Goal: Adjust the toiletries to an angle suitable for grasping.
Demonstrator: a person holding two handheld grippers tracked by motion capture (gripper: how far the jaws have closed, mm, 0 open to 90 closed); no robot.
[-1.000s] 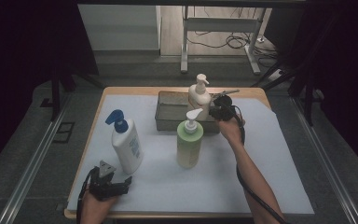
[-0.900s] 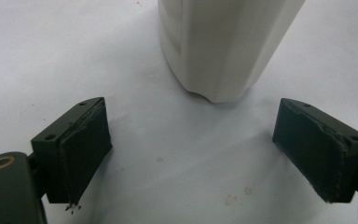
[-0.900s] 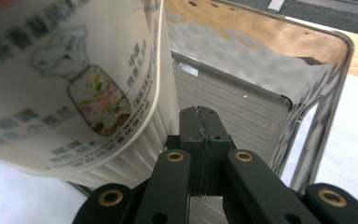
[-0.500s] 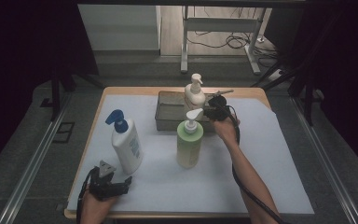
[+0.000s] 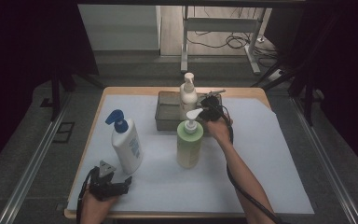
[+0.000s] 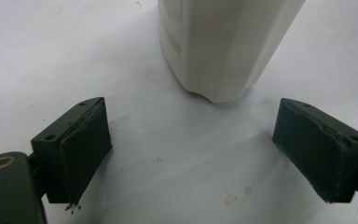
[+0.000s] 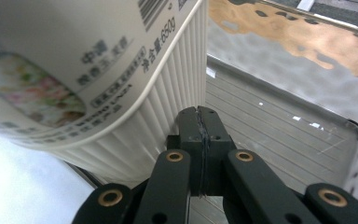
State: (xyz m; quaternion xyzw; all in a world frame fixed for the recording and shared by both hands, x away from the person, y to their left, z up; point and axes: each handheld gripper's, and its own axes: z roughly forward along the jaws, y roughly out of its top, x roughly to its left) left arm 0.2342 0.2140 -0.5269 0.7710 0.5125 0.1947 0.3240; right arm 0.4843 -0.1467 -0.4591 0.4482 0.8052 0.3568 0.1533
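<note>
Three pump bottles are on the table. The right gripper (image 5: 207, 103) has its jaws pressed together with nothing between them, and the cream lotion bottle (image 5: 188, 94) stands just beside it in the grey metal tray (image 5: 164, 112). The left gripper (image 5: 121, 184) has its jaws spread wide; the white bottle with the blue pump (image 5: 126, 144) stands just ahead of them, not touched. The green bottle (image 5: 189, 143) stands between the two grippers.

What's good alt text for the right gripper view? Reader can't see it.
The right claw, jaws pressed together with nothing between them, sits beside the ribbed base of a cream pump bottle bearing a label and barcode. Behind lies the grey metal tray, with the wooden table edge beyond.
</note>
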